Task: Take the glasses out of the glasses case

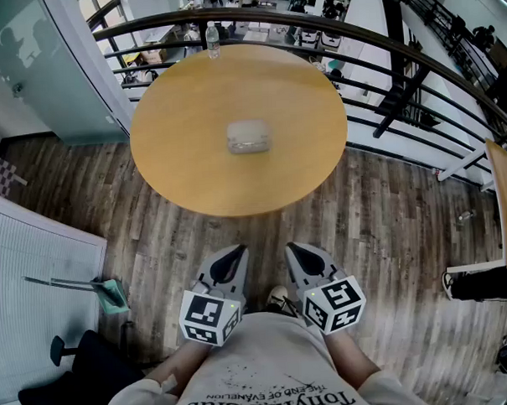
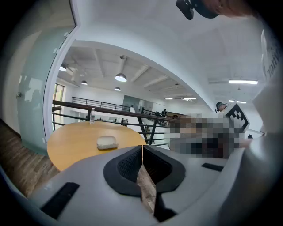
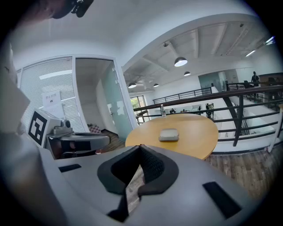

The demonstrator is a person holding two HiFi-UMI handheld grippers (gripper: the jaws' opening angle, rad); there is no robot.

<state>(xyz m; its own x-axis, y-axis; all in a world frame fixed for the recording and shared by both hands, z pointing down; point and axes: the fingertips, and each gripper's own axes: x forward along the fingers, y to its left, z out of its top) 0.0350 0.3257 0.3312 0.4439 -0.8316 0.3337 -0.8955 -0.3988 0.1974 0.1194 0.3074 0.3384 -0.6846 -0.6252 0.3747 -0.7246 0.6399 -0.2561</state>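
The pale glasses case [image 1: 248, 136] lies shut in the middle of the round tabletop [image 1: 183, 133], its inside hidden. A bottle [image 1: 213, 41] stands at the far edge by a railing [image 1: 381, 45]. The left gripper [image 1: 233, 255] and right gripper [image 1: 298, 253] hang by the person's shirt [image 1: 269, 356], far from the case, fingers [image 2: 126, 165] squeezed together on nothing.
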